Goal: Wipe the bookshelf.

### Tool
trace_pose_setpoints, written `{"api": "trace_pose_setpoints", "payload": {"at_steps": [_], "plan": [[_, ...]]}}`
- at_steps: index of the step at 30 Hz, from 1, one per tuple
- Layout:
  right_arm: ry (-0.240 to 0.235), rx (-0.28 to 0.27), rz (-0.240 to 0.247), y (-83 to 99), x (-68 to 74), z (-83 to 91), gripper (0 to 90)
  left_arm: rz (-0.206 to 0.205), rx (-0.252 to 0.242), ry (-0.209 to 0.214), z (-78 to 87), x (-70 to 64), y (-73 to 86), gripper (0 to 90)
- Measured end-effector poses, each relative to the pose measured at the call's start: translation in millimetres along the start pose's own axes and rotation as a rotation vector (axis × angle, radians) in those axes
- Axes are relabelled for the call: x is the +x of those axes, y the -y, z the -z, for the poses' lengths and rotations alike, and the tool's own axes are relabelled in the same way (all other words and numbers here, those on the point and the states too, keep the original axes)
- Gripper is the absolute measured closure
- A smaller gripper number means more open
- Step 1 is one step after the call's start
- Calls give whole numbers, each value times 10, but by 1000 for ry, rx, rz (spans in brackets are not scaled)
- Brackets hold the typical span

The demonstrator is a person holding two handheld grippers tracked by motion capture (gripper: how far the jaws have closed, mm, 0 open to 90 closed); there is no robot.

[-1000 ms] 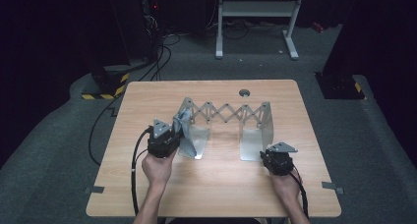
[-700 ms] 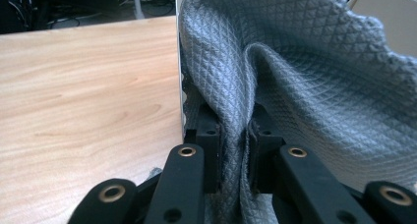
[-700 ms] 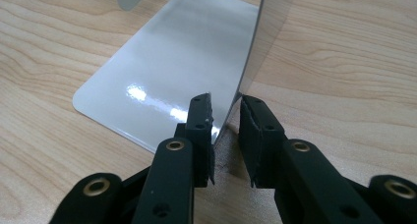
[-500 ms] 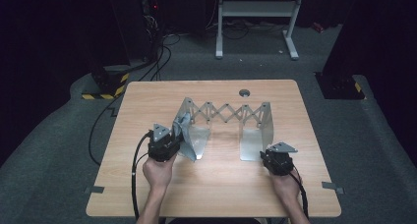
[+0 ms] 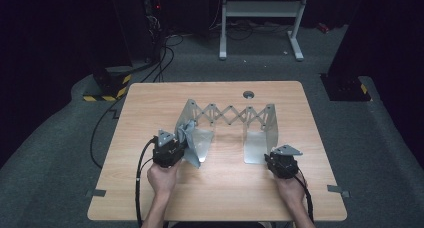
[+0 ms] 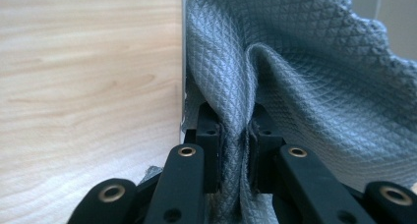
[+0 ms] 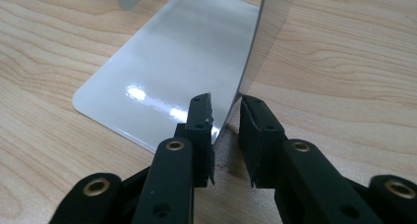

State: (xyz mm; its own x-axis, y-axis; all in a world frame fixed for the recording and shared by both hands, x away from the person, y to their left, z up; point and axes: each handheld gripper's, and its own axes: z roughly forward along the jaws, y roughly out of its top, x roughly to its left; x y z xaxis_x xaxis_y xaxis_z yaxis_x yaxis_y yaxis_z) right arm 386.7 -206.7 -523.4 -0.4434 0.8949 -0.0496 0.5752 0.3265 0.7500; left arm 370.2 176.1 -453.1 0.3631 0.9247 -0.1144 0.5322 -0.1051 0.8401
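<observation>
Rack (image 5: pixel 227 119) lengthwise across table (image 5: pixel 150 103)

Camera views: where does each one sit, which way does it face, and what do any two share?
High view: above the table's near side, facing forward and down on the table; forearms and both grippers show.
Left gripper view: on the left gripper, facing the grey cloth it pinches.
Right gripper view: on the right gripper, facing the metal rack.
All three share the rack.
</observation>
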Motion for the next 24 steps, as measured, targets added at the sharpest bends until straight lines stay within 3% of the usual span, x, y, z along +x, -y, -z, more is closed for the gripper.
{"api": "trace_pose_setpoints", "payload": {"at_steps": [8, 12, 24], "plan": [[1, -1, 1, 0, 1, -1, 753, -29, -65, -2, 227, -32, -212, 787], [1, -1, 1, 0, 1, -1, 753, -30, -75, 1, 260, -14, -266, 788], [1, 0, 0, 0, 2, 0, 753, -25, -63, -2, 224, -3, -203, 787]]}}
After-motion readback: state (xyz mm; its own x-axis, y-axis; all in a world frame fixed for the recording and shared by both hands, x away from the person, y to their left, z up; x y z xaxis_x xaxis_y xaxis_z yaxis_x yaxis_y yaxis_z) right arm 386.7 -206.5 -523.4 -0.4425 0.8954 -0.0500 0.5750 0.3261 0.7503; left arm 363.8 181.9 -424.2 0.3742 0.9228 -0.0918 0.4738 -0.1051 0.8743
